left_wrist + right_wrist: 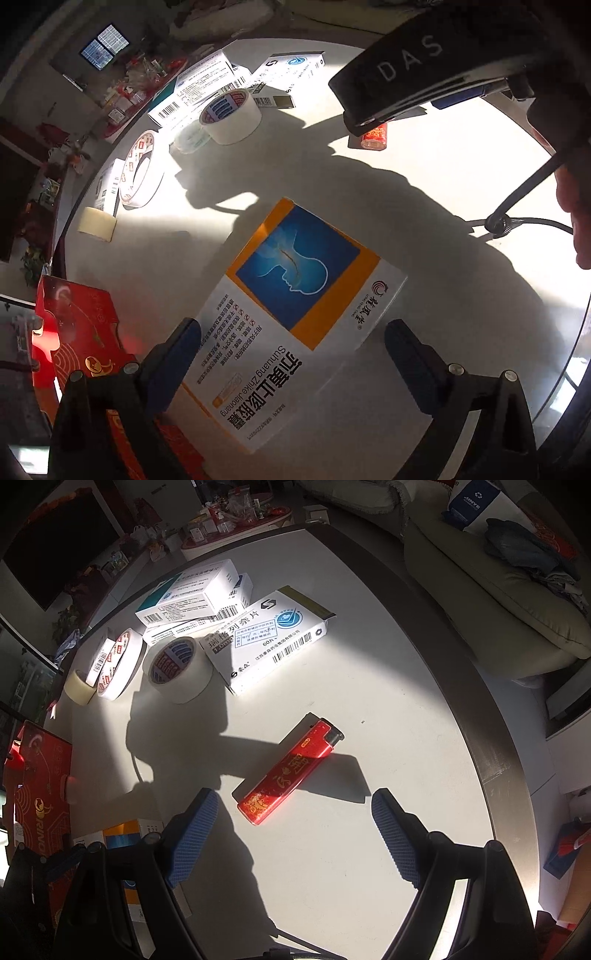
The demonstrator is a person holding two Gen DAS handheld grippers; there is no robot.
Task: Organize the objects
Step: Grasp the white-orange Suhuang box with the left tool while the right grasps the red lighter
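Left gripper [291, 354], jaws apart, straddles the medicine box [291, 317]. Right gripper [295, 834] gapes just short of the red lighter [290, 771], beyond which lie tape rolls [177, 670].

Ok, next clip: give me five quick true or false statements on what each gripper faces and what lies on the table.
1. The right gripper is open, with the red lighter lying just ahead of its fingers. True.
2. The lighter is lifted off the table. False: it lies flat on the table, casting a shadow beside it.
3. The left gripper has the orange and blue medicine box between its open fingers. True.
4. The big tape roll is stacked on top of the medicine boxes. False: it stands on the table beside the white box.
5. The white box near the tape has both ends closed. False: its flap at the far end stands open.
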